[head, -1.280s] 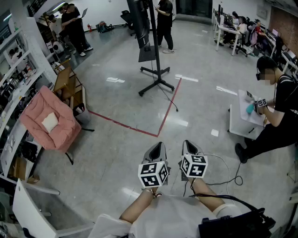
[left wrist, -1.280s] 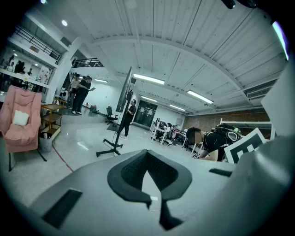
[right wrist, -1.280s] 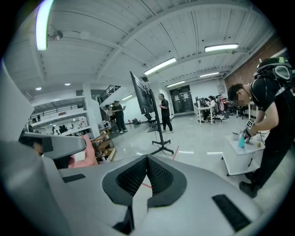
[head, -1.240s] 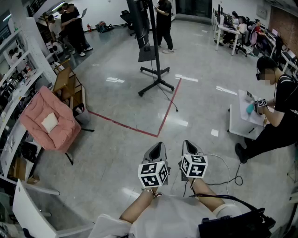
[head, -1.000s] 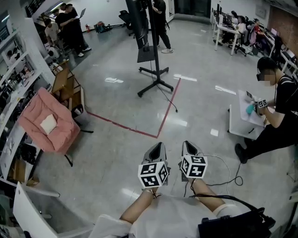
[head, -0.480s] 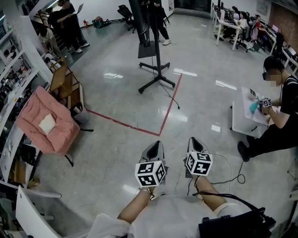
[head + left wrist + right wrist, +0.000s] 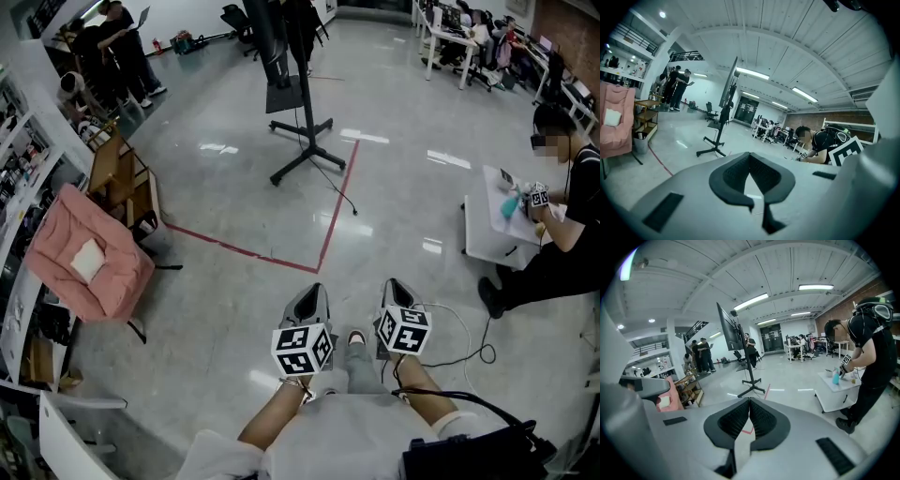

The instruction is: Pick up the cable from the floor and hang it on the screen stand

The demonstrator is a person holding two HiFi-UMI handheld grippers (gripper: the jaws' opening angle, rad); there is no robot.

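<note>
Down by my feet, left gripper [image 7: 312, 298] and right gripper [image 7: 396, 292] are both shut, holding nothing. Cable [image 7: 484, 354] lies looped on the floor just right of the right gripper, so that hand's nearer. Screen stand [image 7: 307, 122] is well ahead.

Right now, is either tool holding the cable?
No, the left tool and right tool are both shut with nothing between them, and the cable lies on the floor.
</note>
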